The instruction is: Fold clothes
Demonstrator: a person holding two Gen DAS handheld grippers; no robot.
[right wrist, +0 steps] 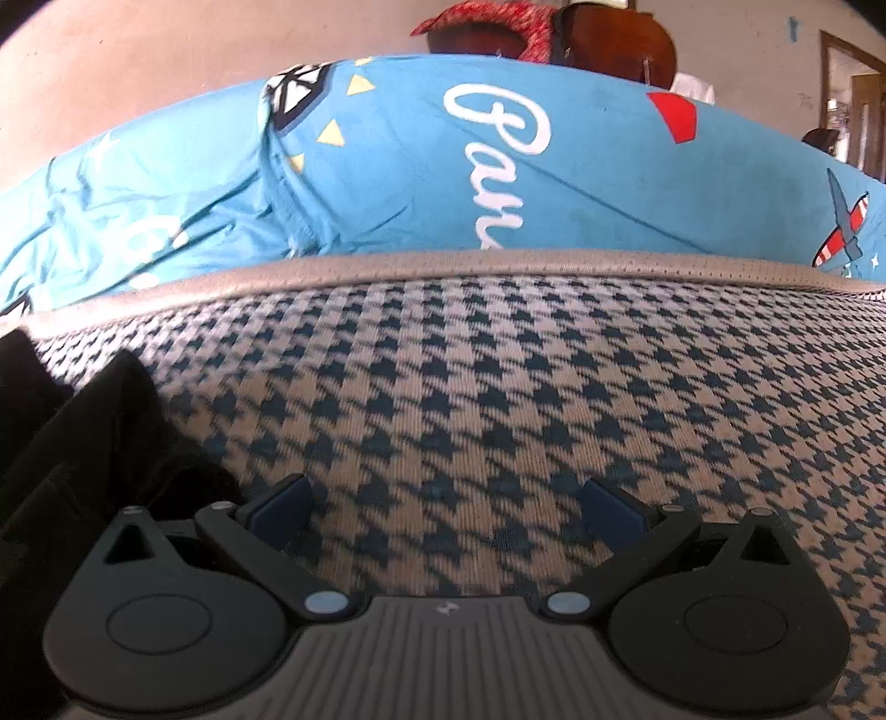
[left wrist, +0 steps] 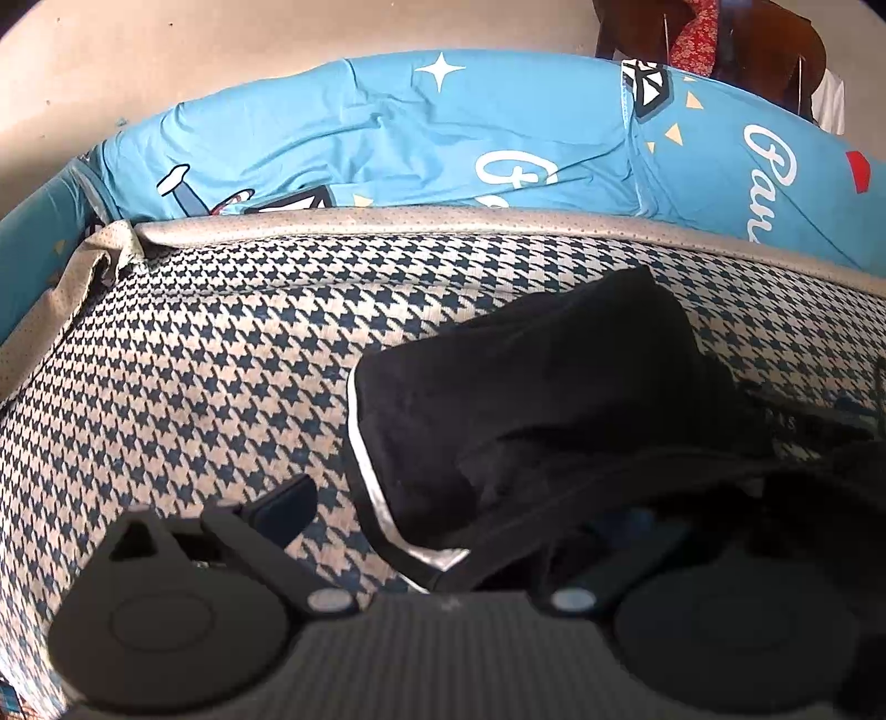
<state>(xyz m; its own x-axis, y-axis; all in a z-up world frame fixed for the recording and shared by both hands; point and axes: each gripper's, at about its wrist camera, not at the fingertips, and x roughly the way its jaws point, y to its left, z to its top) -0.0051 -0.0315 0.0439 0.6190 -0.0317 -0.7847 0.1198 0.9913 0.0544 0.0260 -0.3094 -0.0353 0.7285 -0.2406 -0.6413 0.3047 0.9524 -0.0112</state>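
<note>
A black garment (left wrist: 531, 399) with a white-piped hem lies crumpled on the houndstooth mat (left wrist: 194, 376), right of centre in the left wrist view. My left gripper (left wrist: 459, 520) is open at the garment's near edge. Its left finger (left wrist: 288, 504) rests on bare mat, while cloth drapes over the right finger and mostly hides it. In the right wrist view the same black garment (right wrist: 72, 443) fills the left edge. My right gripper (right wrist: 446, 507) is open low over the mat (right wrist: 498, 399), with nothing between its fingers, just right of the cloth.
A blue printed bedsheet (left wrist: 387, 138) bunches behind the mat's grey piped edge (left wrist: 443, 221), and shows again as the bedsheet (right wrist: 443, 166) in the right view. Beyond it are a beige wall (left wrist: 166, 55), dark wooden furniture (right wrist: 609, 39) and red patterned cloth (right wrist: 498, 16).
</note>
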